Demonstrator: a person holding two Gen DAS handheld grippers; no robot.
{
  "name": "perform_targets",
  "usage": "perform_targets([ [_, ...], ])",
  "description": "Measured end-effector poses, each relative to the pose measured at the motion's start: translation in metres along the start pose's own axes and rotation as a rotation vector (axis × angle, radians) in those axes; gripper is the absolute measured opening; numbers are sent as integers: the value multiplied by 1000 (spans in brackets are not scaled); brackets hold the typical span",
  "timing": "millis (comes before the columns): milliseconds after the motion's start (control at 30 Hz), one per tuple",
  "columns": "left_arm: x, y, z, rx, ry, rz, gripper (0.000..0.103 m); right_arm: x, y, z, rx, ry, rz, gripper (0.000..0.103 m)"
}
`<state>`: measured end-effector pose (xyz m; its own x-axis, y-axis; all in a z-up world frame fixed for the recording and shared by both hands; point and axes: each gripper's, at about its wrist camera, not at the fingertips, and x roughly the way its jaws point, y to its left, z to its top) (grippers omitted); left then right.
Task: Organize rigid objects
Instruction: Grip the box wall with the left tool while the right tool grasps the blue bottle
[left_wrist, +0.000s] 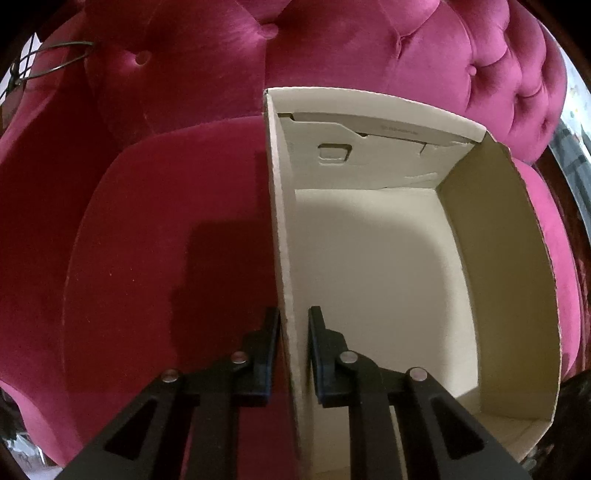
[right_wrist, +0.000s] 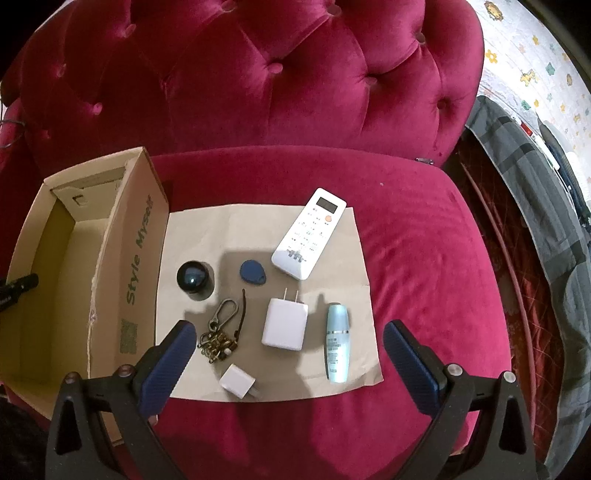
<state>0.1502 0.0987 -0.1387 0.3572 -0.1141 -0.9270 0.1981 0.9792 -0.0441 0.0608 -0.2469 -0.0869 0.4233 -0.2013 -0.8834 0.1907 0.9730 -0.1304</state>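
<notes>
Home living room, tufted magenta velvet armchair (right_wrist: 280, 81), animal-print playmat (right_wrist: 535, 62)

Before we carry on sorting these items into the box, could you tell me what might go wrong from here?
1. The left tongs are shut on the thin side wall of the cardboard box, which sits on a soft velvet chair; a pull could bend the wall or tip the box.
2. The right tongs hang open over the white charger, with the keychain close by; closing might snag its chain.
</notes>
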Motion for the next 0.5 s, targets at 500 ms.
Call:
perform_targets([
  [500, 4, -1, 2, -1, -2, 16, 17, 37, -31, -2, 21, 55, 15, 103],
])
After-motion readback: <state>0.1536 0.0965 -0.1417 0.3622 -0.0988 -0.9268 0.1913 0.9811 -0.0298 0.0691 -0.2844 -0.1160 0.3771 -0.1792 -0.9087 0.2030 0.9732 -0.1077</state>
